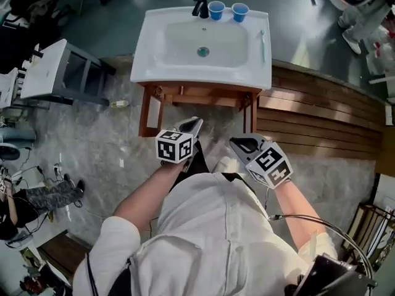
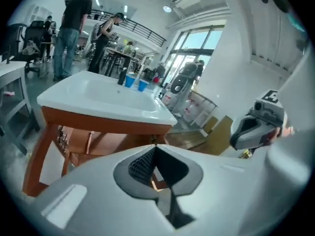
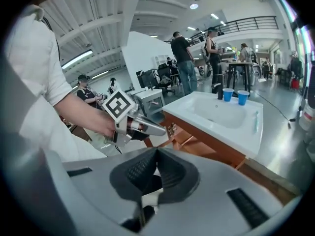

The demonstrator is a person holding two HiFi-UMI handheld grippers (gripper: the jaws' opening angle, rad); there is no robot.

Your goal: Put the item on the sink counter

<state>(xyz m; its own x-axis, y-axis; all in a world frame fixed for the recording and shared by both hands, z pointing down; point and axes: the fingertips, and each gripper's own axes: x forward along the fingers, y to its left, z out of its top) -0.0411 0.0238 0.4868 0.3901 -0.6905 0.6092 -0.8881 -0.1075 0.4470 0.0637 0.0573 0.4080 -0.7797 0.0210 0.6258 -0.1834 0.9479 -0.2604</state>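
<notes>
The left gripper (image 1: 196, 123) is clenched with its jaws pressed together on nothing. The right gripper (image 1: 239, 142) is likewise closed and empty. Both hang side by side in front of the sink (image 1: 154, 49), apart from it. A toothbrush (image 1: 262, 45) lies on the sink worktop's right rim. Two blue cups (image 1: 216, 10) stand at the back edge, just right of the faucet (image 1: 200, 4).

2 blue cups (image 1: 216, 10) and a faucet (image 1: 200, 3) crowd the back of the sink counter (image 1: 151, 49); its left rim lies open
</notes>
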